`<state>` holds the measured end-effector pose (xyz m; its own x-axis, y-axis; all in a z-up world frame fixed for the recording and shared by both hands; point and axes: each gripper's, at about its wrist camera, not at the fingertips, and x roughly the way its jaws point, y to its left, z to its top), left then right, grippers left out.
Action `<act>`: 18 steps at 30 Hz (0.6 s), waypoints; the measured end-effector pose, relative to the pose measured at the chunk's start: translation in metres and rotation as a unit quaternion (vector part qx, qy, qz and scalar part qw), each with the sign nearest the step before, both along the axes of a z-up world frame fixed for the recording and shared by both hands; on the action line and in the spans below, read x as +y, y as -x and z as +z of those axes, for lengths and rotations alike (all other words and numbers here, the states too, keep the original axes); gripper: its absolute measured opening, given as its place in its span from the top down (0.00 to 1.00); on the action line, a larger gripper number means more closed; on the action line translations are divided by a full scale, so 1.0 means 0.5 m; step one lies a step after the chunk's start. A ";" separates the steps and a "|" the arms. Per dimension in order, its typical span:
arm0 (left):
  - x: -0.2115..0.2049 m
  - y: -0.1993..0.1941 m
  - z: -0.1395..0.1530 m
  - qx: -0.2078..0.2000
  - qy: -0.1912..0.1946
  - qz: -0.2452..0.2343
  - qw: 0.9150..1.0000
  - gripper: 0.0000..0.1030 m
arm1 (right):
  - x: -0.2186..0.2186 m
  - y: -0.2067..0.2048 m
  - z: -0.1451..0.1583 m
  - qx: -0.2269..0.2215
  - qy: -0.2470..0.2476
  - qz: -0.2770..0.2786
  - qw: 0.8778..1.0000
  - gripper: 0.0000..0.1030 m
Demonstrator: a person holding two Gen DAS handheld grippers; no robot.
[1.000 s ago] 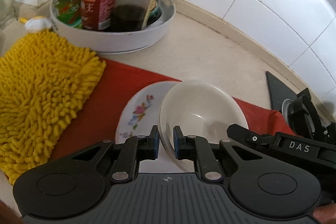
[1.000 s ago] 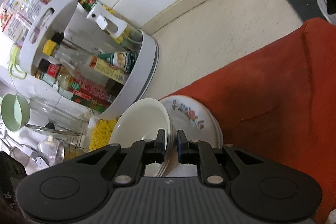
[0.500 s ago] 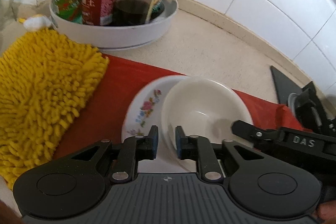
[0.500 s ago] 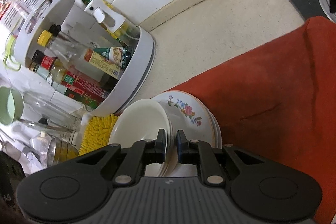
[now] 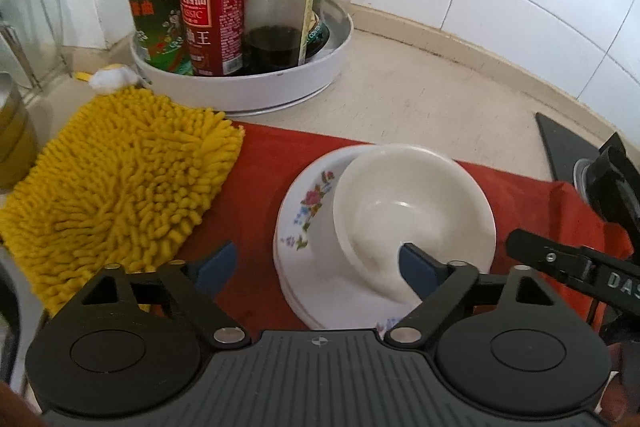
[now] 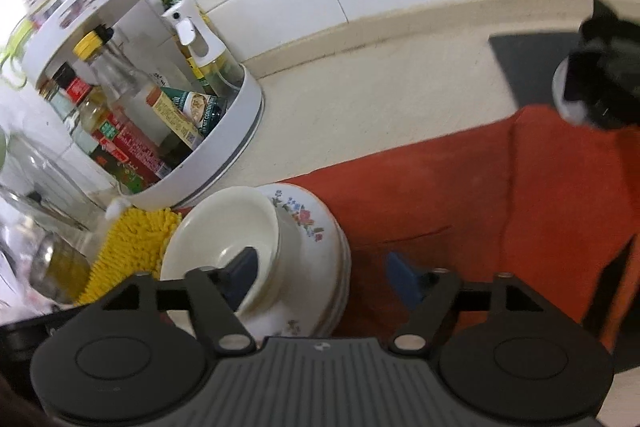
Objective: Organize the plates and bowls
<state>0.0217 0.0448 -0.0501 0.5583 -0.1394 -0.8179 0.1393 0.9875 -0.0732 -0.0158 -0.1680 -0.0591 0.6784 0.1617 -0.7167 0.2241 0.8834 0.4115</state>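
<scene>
The bowl [image 5: 414, 215] is seen nested on the stacked plates [image 5: 304, 223] on the red cloth [image 5: 260, 187]. Both grippers, left [image 5: 316, 267] and right [image 6: 320, 277], are spread wide, holding nothing. Stacking looks finished.

Left gripper [image 5: 316, 269] jaws, near-closed on white bowl [image 5: 412, 211] rim a second ago, now spread wide; right-hand pad sits inside bowl. Right gripper [image 6: 324, 277] likewise gone from pinched to wide apart, one pad over bowl interior. Both cameras pulled back and up. Bowl released, resting tilted on floral plates [image 5: 308, 223].
</scene>
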 end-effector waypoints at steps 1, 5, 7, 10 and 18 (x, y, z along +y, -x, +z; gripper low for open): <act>0.000 0.004 0.004 -0.002 -0.005 0.002 1.000 0.08 | 0.002 0.006 0.007 0.000 0.010 -0.003 1.000 0.27; 0.000 0.022 0.020 -0.010 -0.018 0.011 1.000 0.00 | 0.010 0.024 0.033 -0.003 0.045 -0.010 0.999 0.19; -0.004 0.032 0.028 -0.015 -0.027 0.011 0.999 0.00 | 0.019 0.032 0.042 -0.004 0.068 -0.013 0.998 0.15; -0.010 0.041 0.033 -0.012 -0.042 0.013 0.999 0.00 | 0.025 0.042 0.050 -0.003 0.087 -0.015 0.996 0.13; -0.012 0.060 0.038 -0.003 -0.057 0.014 0.998 0.00 | 0.036 0.062 0.056 0.007 0.113 -0.018 0.993 0.09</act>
